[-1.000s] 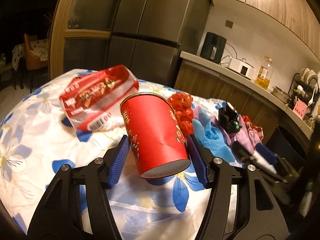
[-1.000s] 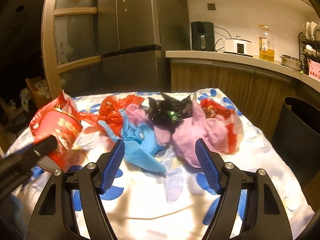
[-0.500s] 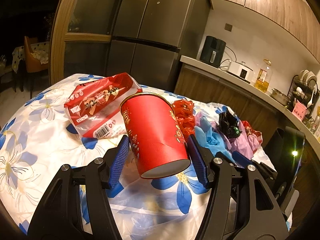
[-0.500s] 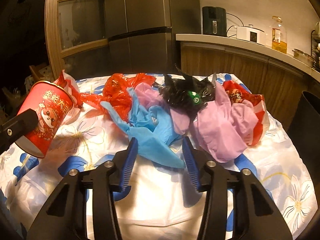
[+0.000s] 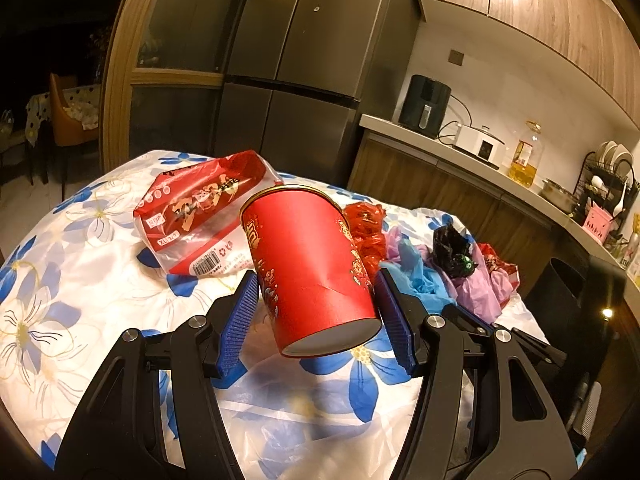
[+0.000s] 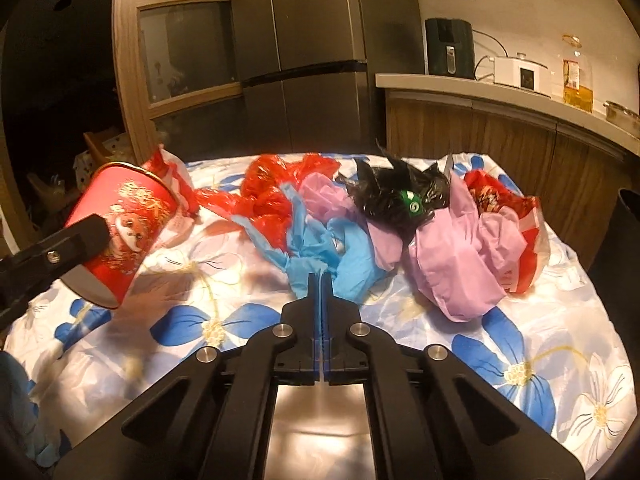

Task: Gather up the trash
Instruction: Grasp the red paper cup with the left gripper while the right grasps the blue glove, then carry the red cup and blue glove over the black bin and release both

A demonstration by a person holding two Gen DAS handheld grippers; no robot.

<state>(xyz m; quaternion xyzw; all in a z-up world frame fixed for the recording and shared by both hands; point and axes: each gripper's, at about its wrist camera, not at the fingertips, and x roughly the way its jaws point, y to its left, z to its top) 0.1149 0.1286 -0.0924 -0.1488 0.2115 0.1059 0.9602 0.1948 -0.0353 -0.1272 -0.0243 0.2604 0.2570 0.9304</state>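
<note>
My left gripper (image 5: 316,312) is shut on a red paper cup (image 5: 308,264), which it holds tilted above the floral tablecloth (image 5: 80,300). The right wrist view has the same cup (image 6: 128,216) at the left. My right gripper (image 6: 320,280) is shut, its blue pads pinching the near edge of a crumpled blue glove (image 6: 352,256) in the trash pile. Around the glove lie a red plastic bag (image 6: 276,188), a black bag (image 6: 396,192), a pink bag (image 6: 452,256) and a red-and-white packet (image 6: 516,216). A red snack bag (image 5: 204,220) lies behind the cup.
A black bin (image 5: 560,292) stands on the floor past the table's right edge. Behind the table are a steel fridge (image 6: 312,60) and a wooden counter (image 6: 500,100) with appliances. The near part of the cloth (image 6: 500,360) is bare.
My right gripper's jaws went from wide apart to shut, closing on the blue glove as it came closer to the pile. The left gripper kept its hold on the cup.
</note>
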